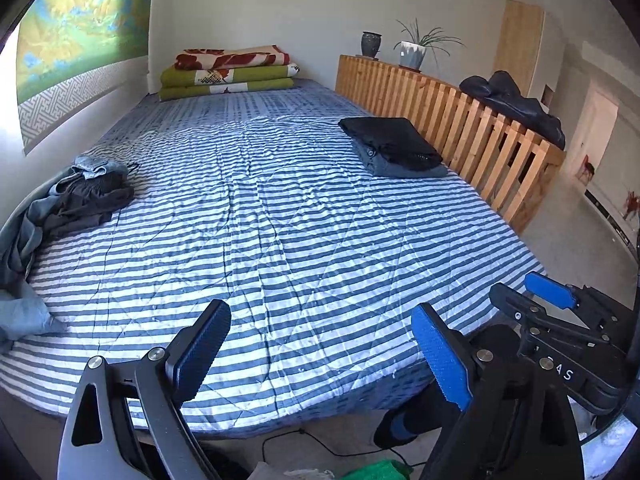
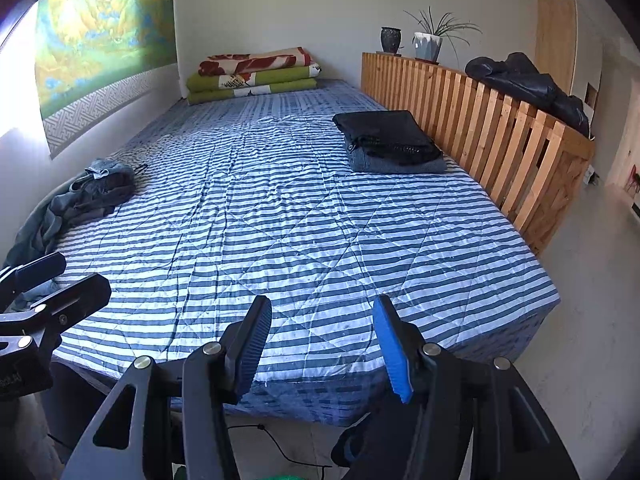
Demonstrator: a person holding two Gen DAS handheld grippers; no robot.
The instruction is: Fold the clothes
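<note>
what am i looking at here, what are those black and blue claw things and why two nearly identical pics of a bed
The claws are two hand-held grippers a person carries, one per hand, each with a camera looking along its fingers. So one picture comes from the left gripper, the other from the right gripper. Both are open and hold nothing. Ahead is a striped bed. On it lie a rumpled pile of unfolded clothes at the left edge, a neat folded stack beside the wooden slatted rail, and folded blankets at the far end.

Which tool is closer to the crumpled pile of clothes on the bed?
Left. The left tool is on the side of the crumpled pile; the right tool is further over, toward the folded stack.
</note>
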